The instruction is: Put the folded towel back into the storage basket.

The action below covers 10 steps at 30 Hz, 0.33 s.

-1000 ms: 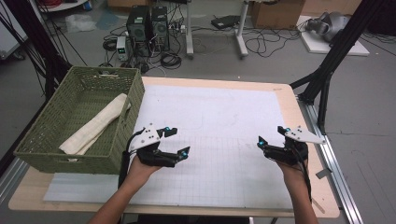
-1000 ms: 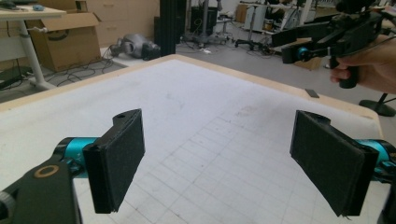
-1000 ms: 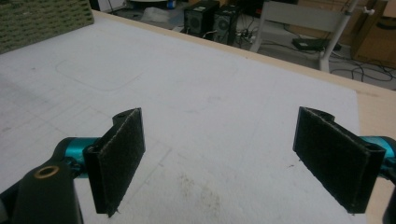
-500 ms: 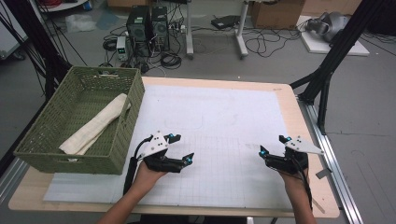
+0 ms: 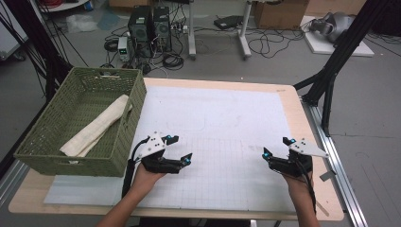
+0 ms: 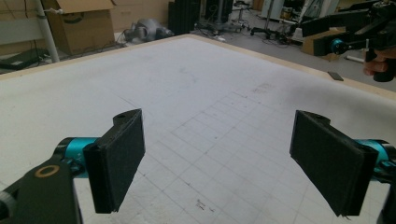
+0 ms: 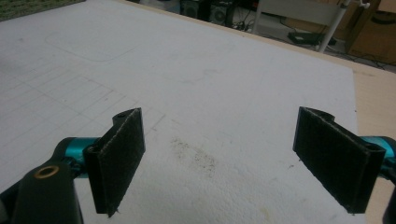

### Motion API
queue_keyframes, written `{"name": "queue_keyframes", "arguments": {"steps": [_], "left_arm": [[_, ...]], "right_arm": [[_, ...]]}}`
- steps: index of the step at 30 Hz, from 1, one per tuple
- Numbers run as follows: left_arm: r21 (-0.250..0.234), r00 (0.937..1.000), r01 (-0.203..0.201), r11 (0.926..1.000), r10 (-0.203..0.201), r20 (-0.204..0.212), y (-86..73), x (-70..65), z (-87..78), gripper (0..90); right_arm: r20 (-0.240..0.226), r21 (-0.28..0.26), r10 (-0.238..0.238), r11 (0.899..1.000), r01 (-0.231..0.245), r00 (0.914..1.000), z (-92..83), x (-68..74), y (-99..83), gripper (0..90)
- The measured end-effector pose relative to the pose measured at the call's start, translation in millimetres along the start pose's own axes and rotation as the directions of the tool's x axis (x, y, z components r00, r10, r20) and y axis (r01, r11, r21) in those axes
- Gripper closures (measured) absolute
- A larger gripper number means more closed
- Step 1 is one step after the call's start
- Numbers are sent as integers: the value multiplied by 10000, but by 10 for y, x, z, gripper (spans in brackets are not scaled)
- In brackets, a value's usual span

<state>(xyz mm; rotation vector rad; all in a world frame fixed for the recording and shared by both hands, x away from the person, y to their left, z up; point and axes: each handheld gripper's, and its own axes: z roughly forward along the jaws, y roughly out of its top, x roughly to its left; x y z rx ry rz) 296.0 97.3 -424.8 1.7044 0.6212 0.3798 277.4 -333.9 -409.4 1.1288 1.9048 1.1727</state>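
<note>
Claws are both hanging spread wide with nothing between their pads. From the left claw (image 5: 181,148), low over the white gridded mat (image 5: 227,118), the nearest thing is lying at about ten o'clock: a folded cream cloth (image 5: 97,128) resting inside the green woven basket (image 5: 135,113), which is sitting on the table (image 5: 302,113) at the mat's nine o'clock edge. The right claw (image 5: 275,147) is hovering well apart from it, near the mat's four o'clock corner, its jaws gaping over a faint smudge (image 7: 194,156) on the mat.

Judging by its look, the cloth is going to handle as something light, soft and limp, sagging wherever it is unsupported and unfolding if lifted by one layer. It is lying slantwise, one end rising toward the basket's near wall. Taking hold across the whole thickness of the fold, near the middle or at that raised end, is likely the safer choice; a pinch at a loose corner is risking the bundle opening. The basket wall is probably crowding any approach from the side.
</note>
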Motion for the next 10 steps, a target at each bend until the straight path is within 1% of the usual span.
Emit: {"name": "queue_keyframes", "arguments": {"steps": [6,10], "left_arm": [[21,10000,-14,10000,14,-90,-7,21,1,184],[17,9999,23,10000,-23,-118,-10,24,5,184]], "right_arm": [[-32,145,-79,9999,79,10000,25,9,-8,152],[-66,134,-112,9998,113,9999,36,3,-9,152]]}}
